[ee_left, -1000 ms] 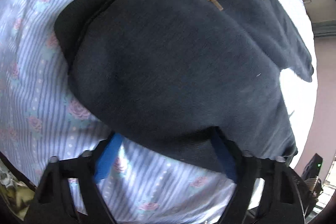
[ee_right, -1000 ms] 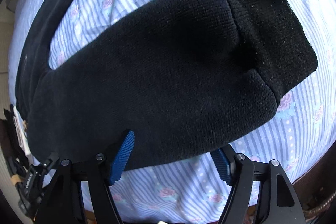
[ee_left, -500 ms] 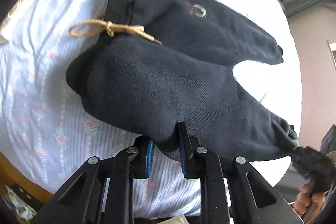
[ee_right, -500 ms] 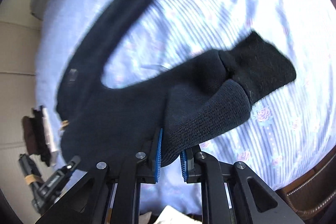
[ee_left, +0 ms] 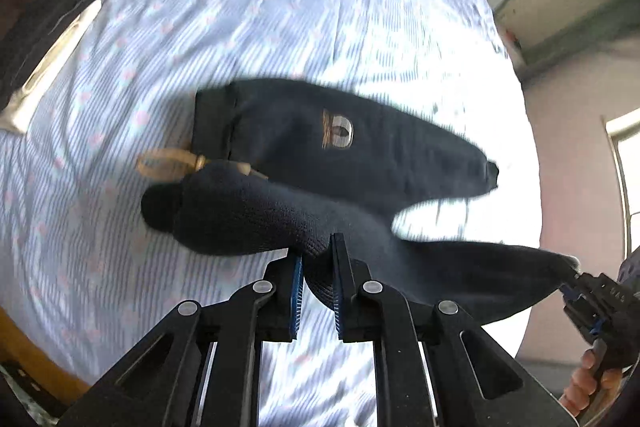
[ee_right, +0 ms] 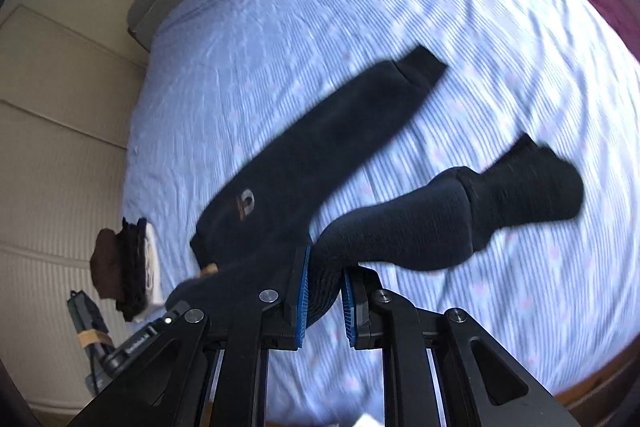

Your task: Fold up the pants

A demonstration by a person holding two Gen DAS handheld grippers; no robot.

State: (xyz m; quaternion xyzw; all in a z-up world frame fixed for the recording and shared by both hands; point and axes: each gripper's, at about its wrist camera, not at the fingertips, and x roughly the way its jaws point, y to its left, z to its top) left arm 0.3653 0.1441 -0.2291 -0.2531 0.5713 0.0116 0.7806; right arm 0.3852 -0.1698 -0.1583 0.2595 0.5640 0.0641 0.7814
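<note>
Two grippers, left gripper (ee_left: 316,269) and right gripper (ee_right: 325,287), clamp one pants (ee_left: 360,143) (both legs dark).

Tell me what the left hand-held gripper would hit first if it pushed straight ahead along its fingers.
The left hand-held gripper is already shut on the dark pants. Straight ahead lies the lifted pant leg, then probably the tan drawstring and the striped bedsheet, though depth is unclear.

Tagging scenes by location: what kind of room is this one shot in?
Most likely a bedroom. The pants lie on a bed-sized surface under a blue striped floral sheet, with a wooden frame edge below it. A small pile of other clothes sits at the sheet's edge, beside a plain wall.
</note>
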